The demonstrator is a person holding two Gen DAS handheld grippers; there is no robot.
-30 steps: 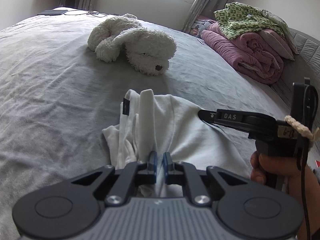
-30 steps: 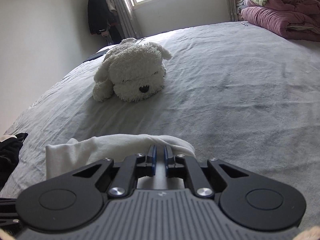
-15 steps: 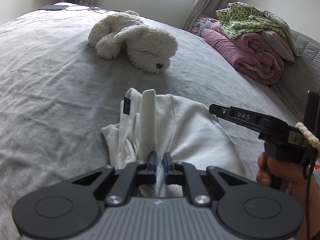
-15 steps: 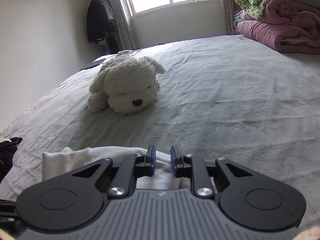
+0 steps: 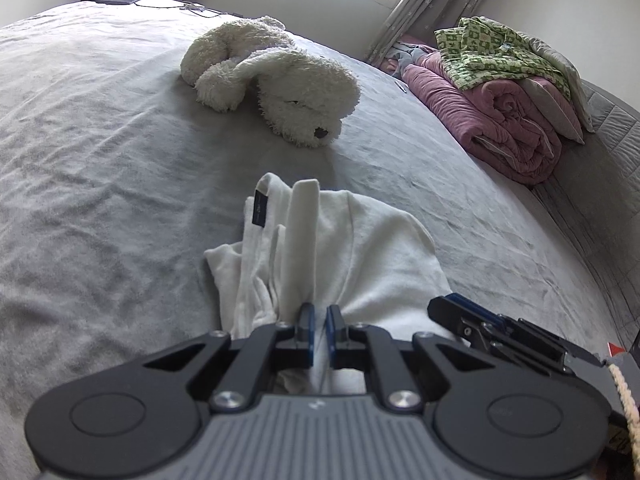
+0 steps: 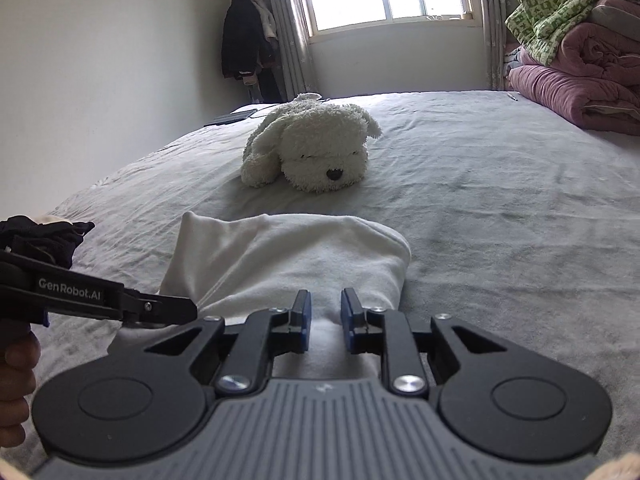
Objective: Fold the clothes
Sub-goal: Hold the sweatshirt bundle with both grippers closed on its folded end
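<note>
1. The left gripper (image 6: 192,309), seen from the right wrist view, carried the white lettering "GenRobot.AI" on the side of its black body.
2. A small dark label (image 5: 260,210) was sewn to the white garment (image 5: 360,248) in the left wrist view; its marking was too small to read.
3. Both gripper housings bore a small pale mark at the centre of the ribbed grey plate; it could not be read as text.
4. The green patterned cloth (image 5: 496,52) on the bedding pile showed a repeated printed motif, with no legible characters.
5. No other text, number or sign could be read.
</note>
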